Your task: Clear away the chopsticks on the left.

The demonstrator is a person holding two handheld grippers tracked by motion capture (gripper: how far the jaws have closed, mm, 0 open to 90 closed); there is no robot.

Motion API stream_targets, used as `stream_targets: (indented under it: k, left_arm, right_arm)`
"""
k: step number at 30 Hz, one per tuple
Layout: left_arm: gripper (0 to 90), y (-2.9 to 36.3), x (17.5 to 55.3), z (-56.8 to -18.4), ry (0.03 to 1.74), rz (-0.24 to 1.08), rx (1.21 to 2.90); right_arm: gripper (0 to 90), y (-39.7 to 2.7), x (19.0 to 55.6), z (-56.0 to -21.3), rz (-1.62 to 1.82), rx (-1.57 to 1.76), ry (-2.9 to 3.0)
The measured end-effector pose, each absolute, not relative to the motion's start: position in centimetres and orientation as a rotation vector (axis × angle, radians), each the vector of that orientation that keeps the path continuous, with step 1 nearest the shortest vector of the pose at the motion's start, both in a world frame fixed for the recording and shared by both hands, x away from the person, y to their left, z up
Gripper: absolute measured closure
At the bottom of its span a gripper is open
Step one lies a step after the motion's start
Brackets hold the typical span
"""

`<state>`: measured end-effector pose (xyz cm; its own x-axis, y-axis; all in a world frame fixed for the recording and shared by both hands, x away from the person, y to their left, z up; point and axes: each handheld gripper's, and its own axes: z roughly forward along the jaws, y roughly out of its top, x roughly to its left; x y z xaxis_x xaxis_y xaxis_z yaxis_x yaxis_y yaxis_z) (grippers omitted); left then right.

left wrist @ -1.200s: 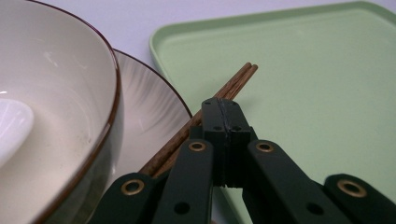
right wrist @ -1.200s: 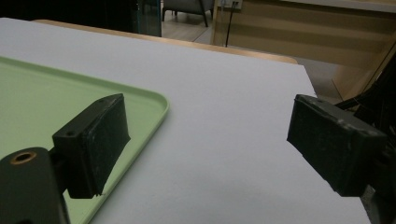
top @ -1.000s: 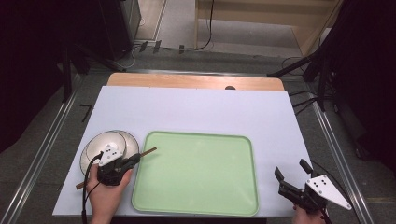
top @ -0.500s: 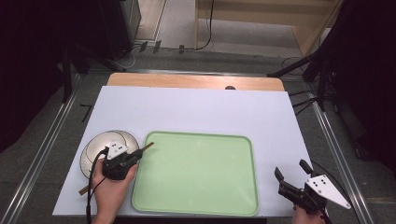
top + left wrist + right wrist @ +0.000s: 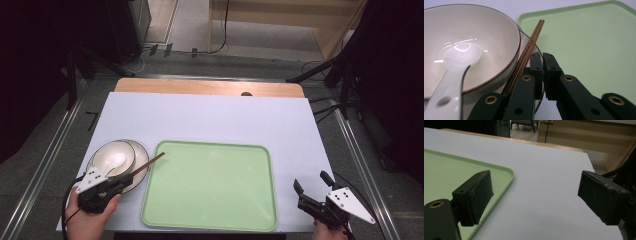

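Left fingers closed beside the chopsticks at the bowl, right fingers wide open and idle

The left gripper's (image 5: pixel 542 56) fingers are pressed together with nothing visible between them; the chopsticks (image 5: pixel 531 42) run just along their left side, leaning on the plate (image 5: pixel 142 155) beside the bowl (image 5: pixel 499 32), tips pointing at the green tray (image 5: pixel 586 37). To pick the pair up cleanly, the person would likely need to part the fingers, straddle both sticks at mid-length and close squarely, staying clear of the bowl rim and the white spoon (image 5: pixel 459 57) lying in it. The right gripper (image 5: pixel 535 182) hangs open over bare surface near the tray's corner. The tabletop (image 5: pixel 225 115) is covered in plain white, with a wooden edge at the far side; beyond it are grey floor, cables and dark stands
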<state>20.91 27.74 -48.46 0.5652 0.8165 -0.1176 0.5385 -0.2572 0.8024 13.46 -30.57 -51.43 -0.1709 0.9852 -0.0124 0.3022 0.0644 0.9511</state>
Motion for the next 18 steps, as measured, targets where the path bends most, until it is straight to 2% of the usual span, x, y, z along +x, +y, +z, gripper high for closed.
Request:
stream_targets:
  k: [9,18]
  left_arm:
    - [84.6,29.9,20.8,-48.8,1.079,0.405,1.957]
    - [84.3,30.0,20.9,-49.0,1.074,0.393,1.982]
  right_arm:
    - [12.7,-30.7,13.5,-51.4,1.139,1.322,1.582]
    - [12.7,-30.5,13.5,-51.5,1.139,1.322,1.588]
